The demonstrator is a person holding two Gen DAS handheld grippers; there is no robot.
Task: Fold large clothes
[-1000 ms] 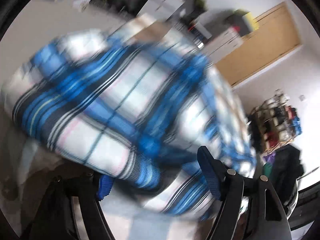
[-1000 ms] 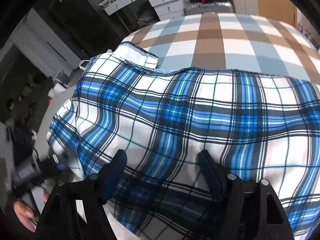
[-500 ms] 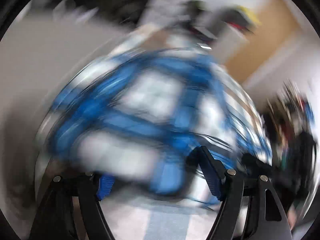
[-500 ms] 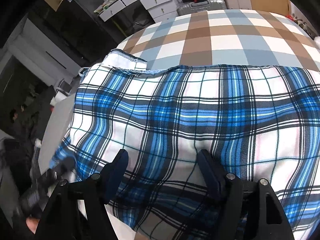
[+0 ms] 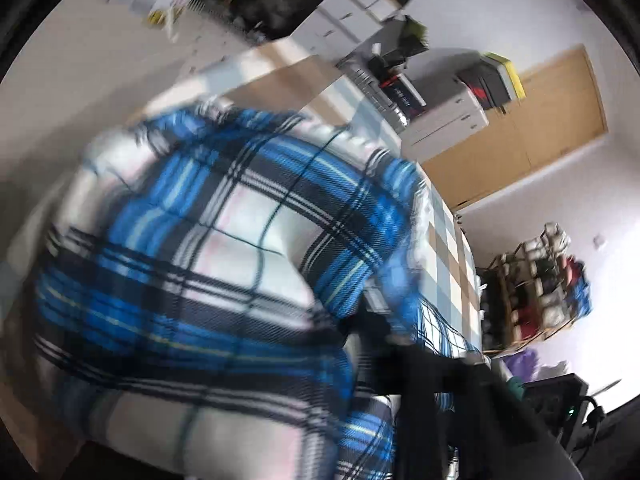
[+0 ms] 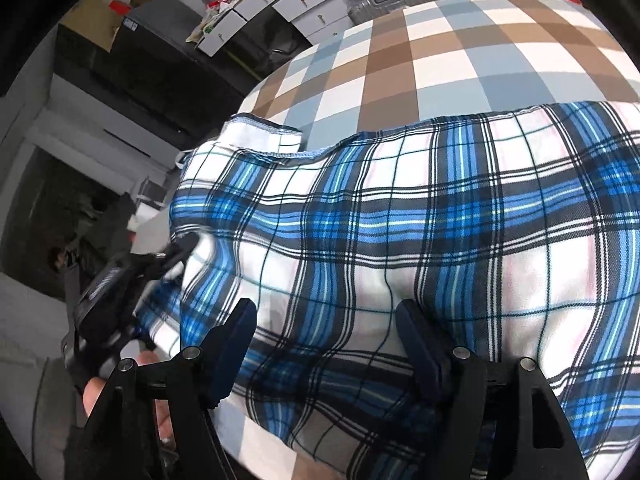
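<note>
Closing left gripper (image 6: 176, 256) on plaid cloth (image 6: 400, 240) (edge) | right gripper (image 6: 326, 344) wide, above it

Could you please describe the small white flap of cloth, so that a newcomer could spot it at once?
Start at the brown-and-blue checked bed cover. The blue plaid cloth lies across it. At its far left corner the white flap is folded over: plain, stitched-edged, unlike the plaid around it.

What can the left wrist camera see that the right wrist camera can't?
Only the left wrist view shows the wooden door and the cluttered shelf. Only the right wrist view shows the open right hand-held gripper, the left hand-held gripper closing at the cloth's edge, and the white drawers. Both show the blue plaid cloth on the brown checked bed.
</note>
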